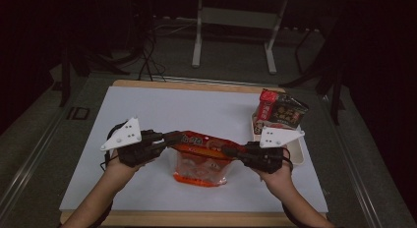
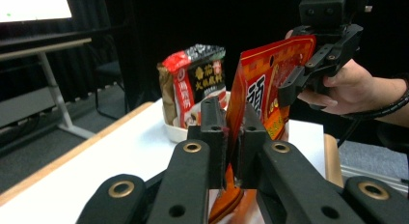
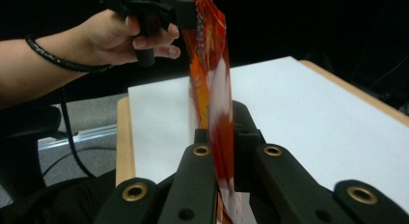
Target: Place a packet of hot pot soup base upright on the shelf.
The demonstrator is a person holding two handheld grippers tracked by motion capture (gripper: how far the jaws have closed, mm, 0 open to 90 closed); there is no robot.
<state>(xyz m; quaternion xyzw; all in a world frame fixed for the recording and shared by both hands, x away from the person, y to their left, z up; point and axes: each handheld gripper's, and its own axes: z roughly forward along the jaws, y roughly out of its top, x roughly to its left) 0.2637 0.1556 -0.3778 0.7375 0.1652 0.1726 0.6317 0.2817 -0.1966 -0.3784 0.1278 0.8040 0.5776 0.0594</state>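
White desk (image 1: 147, 110), near its front edge: an orange snack pouch (image 1: 201, 161) (soft, light, slippery film) hangs between both hand-held grippers, left hand-held gripper (image 1: 173, 137) and right hand-held gripper (image 1: 227, 150) each clamped on a top corner, sensibly the stiffer seam.

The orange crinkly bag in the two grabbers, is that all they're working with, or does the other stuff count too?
In the job:
- orange plastic snack bag
- left gripper, shut on its top edge
- right gripper, shut on its top edge

Just lying about:
- red and black food packets
- white tray holding them
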